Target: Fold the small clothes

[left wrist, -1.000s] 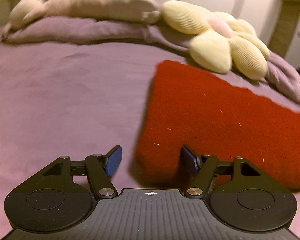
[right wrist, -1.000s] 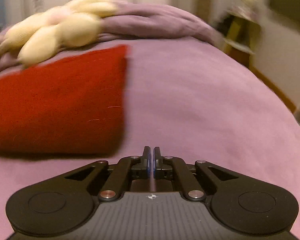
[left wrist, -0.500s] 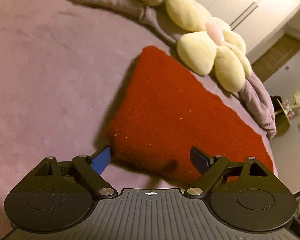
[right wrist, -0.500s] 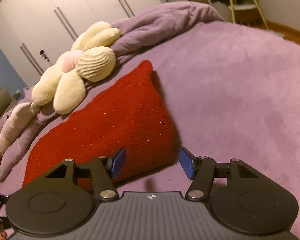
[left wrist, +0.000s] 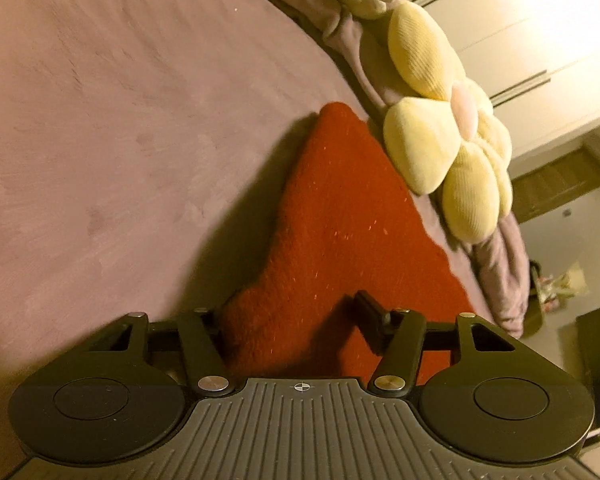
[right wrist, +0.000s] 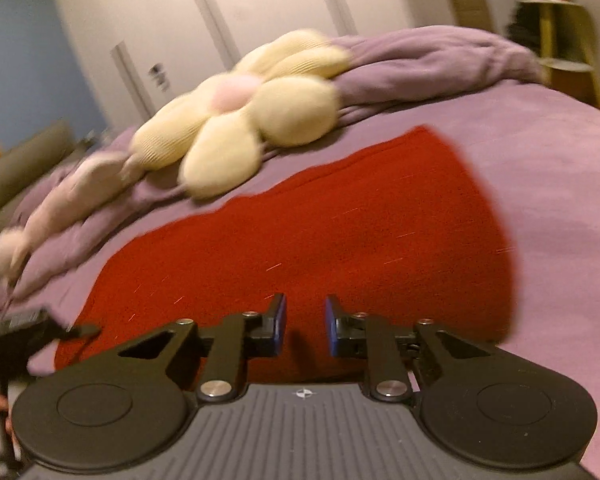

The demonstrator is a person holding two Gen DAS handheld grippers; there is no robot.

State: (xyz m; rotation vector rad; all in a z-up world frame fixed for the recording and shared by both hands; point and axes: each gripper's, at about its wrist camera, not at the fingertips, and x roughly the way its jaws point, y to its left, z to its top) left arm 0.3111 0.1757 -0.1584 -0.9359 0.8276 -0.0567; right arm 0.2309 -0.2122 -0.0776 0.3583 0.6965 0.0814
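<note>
Purple bed (left wrist: 120, 120) carries my red garment (left wrist: 340, 240); left hand-held gripper (left wrist: 296, 320) closing around its corner, right hand-held gripper (right wrist: 305, 326) narrowing above it, gap empty

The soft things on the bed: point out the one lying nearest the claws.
The flat red garment, right in front of both claws; the cream flower cushion and purple duvet lie farther back.

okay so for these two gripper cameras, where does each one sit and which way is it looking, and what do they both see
Left wrist: on the left gripper, looking down along its fingers at the near corner of the red cloth, which lies between its jaws; they have just been closing.
Right wrist: on the right gripper, over the cloth's near edge; jaws narrowly apart, just closing, nothing between.
Shared: red cloth, flower cushion, purple bedspread.
</note>
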